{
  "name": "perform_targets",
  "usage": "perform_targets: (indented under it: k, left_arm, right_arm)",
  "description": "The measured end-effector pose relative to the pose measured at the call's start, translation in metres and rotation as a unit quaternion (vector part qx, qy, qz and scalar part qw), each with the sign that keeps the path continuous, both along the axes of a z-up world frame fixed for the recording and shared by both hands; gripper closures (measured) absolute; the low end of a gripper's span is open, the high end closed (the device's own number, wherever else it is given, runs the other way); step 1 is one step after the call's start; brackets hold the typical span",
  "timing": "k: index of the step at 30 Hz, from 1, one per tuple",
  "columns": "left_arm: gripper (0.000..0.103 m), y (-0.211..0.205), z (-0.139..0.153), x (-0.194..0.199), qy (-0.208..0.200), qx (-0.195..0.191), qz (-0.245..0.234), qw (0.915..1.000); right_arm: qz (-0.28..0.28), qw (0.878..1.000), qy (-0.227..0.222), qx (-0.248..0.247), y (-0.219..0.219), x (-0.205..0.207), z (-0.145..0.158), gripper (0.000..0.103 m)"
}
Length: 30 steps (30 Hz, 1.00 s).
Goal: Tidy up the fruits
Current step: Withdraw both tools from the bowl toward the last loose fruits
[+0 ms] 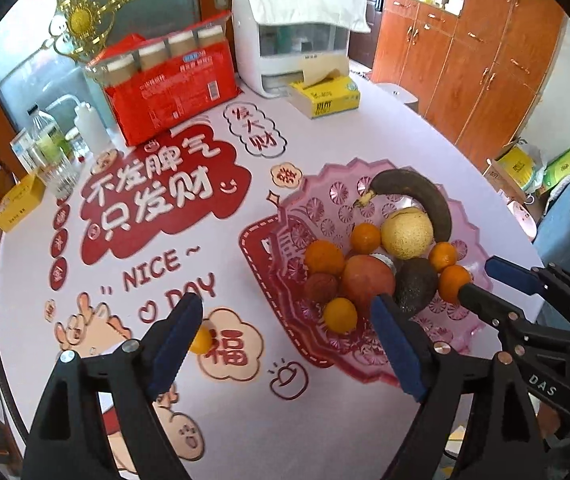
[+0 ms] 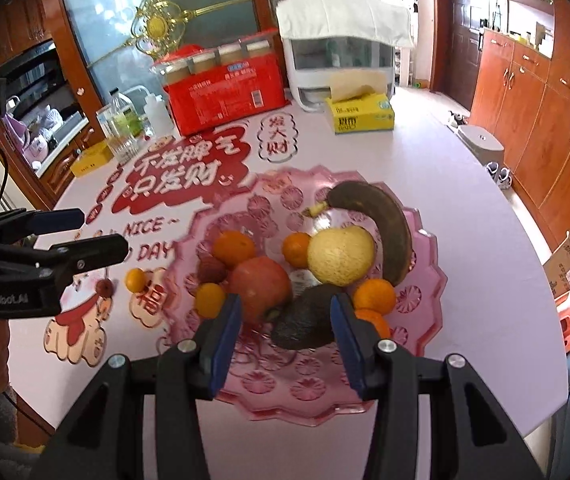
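A pink scalloped fruit plate (image 1: 317, 200) (image 2: 425, 320) holds a dark banana (image 1: 425, 196) (image 2: 389, 224), a yellow pear (image 1: 407, 234) (image 2: 339, 256), a red apple (image 1: 367, 280) (image 2: 261, 284), an avocado (image 1: 415, 286) (image 2: 305, 320), several oranges and a dark red fruit (image 1: 321, 288) (image 2: 211, 270). A small orange (image 1: 201, 339) (image 2: 136, 280) and a small red fruit (image 2: 105, 288) lie on the table left of the plate. My left gripper (image 1: 281, 344) is open and empty above the table, its left fingertip beside the loose orange. My right gripper (image 2: 285, 332) is open over the plate's near side, by the avocado.
The round table (image 1: 245, 420) carries a red drinks pack (image 1: 173, 80), a white appliance with a cloth (image 1: 293, 36), a yellow tissue box (image 1: 325, 98), bottles (image 1: 51, 144) and a small yellow box (image 1: 19, 204) at the back. Wooden cabinets (image 1: 465, 60) stand to the right.
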<state>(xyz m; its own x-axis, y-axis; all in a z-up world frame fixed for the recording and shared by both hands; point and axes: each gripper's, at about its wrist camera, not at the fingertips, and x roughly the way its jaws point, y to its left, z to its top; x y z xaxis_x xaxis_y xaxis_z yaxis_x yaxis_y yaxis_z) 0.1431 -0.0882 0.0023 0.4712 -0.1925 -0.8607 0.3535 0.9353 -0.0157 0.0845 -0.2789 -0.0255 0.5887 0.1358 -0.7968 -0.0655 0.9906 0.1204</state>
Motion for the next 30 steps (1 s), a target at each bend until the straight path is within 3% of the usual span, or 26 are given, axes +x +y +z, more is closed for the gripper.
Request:
perform_targets:
  k: [9,15,22,30]
  left_arm:
    - [0.013,0.057,0.064,-0.018,-0.068,-0.002,0.021,0.9974]
    - [0.012,0.113,0.082,-0.020,-0.087,-0.001,0.059,0.9944]
    - [0.012,0.165,0.062,-0.016,-0.060,0.001,0.083,0.9947]
    - [0.012,0.186,0.002,-0.008,-0.014,0.020,0.067,0.9974]
  right_arm:
    - [-0.007,0.999,-0.048,0.009,0.031,-0.014,0.039,0.056]
    - [0.009,0.998,-0.063,0.013,0.067,-0.016,0.051,0.056]
    - [0.035,0.998,-0.054,0.011,0.120,-0.014,0.041,0.056]
    - [0.038,0.999,-0.022,0.022,0.160,-0.001,0.012,0.056]
